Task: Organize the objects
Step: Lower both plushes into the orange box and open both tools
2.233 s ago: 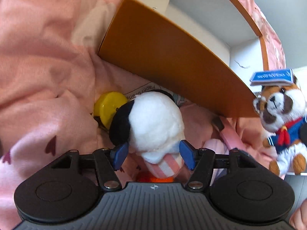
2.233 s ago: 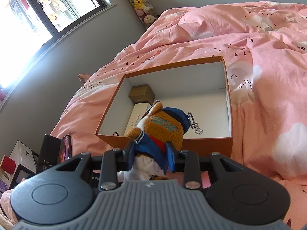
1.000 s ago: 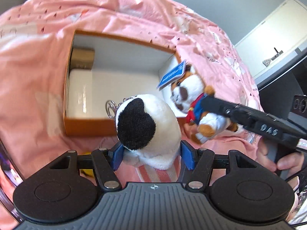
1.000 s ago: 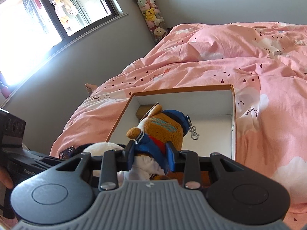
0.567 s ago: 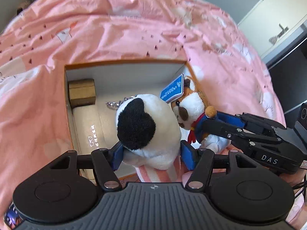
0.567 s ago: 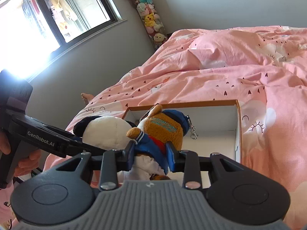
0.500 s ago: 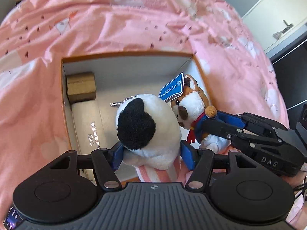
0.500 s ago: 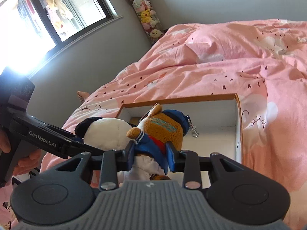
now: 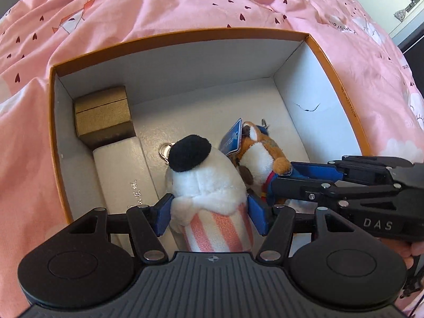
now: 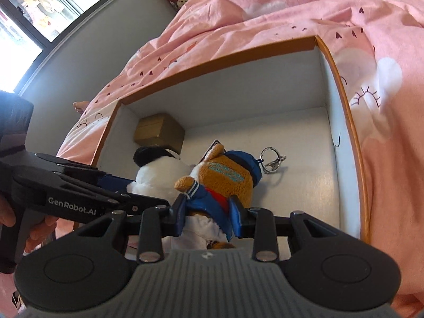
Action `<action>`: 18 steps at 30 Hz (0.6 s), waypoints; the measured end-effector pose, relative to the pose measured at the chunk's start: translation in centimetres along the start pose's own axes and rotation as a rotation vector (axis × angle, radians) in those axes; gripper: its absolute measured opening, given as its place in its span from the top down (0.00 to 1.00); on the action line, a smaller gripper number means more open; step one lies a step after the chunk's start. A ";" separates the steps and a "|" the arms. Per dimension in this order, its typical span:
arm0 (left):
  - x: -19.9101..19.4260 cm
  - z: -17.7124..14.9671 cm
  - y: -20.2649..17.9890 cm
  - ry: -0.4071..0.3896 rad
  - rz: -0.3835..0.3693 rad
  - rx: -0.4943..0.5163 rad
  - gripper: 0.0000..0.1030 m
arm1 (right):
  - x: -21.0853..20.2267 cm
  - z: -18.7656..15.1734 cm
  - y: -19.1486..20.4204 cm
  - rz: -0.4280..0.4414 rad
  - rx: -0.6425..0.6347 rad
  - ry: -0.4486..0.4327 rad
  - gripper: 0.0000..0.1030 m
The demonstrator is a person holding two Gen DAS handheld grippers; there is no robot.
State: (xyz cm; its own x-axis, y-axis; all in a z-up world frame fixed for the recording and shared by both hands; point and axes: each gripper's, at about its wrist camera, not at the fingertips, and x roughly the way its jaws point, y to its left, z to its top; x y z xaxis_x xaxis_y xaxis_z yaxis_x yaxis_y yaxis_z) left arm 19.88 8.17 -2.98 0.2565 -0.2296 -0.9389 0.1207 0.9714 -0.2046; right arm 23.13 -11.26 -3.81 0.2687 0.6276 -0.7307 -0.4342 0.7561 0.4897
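Observation:
My left gripper (image 9: 209,216) is shut on a white plush toy (image 9: 204,177) with a black ear and pink striped bottom, held inside the orange box (image 9: 185,33). My right gripper (image 10: 208,221) is shut on a brown plush dog (image 10: 225,180) in a blue sailor jacket and cap, also inside the box (image 10: 341,90). The two toys sit side by side and touch; the dog (image 9: 261,153) is to the right of the white toy (image 10: 156,175). The dog's key ring (image 10: 271,159) hangs over the white box floor.
A gold cube box (image 9: 103,115) sits in the far left corner of the box, with a long white case (image 9: 123,169) in front of it. Pink bedding (image 9: 185,2) surrounds the box. A window (image 10: 31,8) is at the far left.
Both grippers have moved forward and down, bringing the two plush toys from above the near rim into the box. Both grips are unchanged.

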 end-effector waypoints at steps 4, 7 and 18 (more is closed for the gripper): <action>0.1 -1.2 -0.5 -0.036 0.030 0.040 0.33 | 1.1 0.0 -0.6 0.007 0.020 0.056 0.65; 0.5 -1.7 -0.8 -0.039 0.043 0.057 0.32 | 1.5 0.1 -0.5 0.003 0.028 0.073 0.64; 1.9 -2.1 0.6 -0.002 0.033 0.004 0.31 | 3.9 0.1 -0.1 -0.046 -0.007 0.195 0.64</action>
State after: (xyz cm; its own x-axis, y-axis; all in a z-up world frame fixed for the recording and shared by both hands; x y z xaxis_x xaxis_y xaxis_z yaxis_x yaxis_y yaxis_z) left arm 18.48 8.39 -5.48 0.2625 -0.1975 -0.9445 0.1160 0.9782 -0.1723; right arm 24.30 -8.85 -6.66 0.1174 0.5440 -0.8308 -0.4313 0.7815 0.4508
